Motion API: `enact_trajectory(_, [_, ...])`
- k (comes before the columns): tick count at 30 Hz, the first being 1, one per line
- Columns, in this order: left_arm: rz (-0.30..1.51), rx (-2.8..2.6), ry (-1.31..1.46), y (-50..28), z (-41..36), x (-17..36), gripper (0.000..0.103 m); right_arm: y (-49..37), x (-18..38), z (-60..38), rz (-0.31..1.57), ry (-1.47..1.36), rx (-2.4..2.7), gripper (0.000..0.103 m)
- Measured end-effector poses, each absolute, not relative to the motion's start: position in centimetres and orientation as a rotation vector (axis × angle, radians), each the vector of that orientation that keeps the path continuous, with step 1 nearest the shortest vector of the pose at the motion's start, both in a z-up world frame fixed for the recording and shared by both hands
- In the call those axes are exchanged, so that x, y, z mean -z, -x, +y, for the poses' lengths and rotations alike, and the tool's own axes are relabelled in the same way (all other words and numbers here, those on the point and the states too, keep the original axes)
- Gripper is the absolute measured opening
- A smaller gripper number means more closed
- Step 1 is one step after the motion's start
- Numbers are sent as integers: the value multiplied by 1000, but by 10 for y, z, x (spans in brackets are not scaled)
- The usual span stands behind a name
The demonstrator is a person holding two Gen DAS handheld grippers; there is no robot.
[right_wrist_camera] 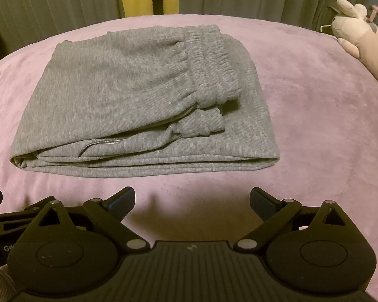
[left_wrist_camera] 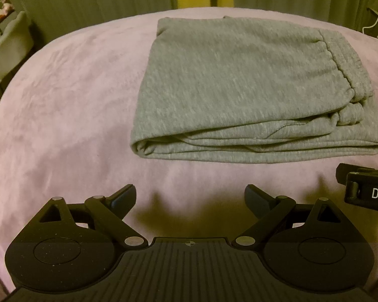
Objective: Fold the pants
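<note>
Heathered grey knit pants (right_wrist_camera: 118, 95), soft and matt, ribbed elastic waistband (right_wrist_camera: 211, 68) at upper centre. Plush pink blanket (right_wrist_camera: 315, 130), velvety nap, across the frame. Matt black plastic grippers (left_wrist_camera: 190, 198) (right_wrist_camera: 192, 201) below, dull metal rivets. Fuzzy stuffed toy (right_wrist_camera: 352, 22), upper right.

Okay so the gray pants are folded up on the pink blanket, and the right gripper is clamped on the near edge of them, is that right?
Not quite. The gray pants are folded on the pink blanket, but the right gripper is open and holds nothing; it sits short of the near edge with bare blanket between, as the right wrist view shows.
</note>
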State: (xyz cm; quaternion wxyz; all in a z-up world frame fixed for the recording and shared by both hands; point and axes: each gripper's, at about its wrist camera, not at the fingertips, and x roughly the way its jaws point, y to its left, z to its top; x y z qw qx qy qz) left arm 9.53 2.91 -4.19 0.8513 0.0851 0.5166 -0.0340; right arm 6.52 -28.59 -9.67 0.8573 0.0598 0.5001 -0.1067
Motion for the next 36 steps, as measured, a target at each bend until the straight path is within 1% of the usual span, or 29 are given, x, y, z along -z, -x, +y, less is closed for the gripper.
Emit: enact_trajectory(36, [1104,74,-208,-98,26,49,96,-67,102,-286,1068,-106,219,98])
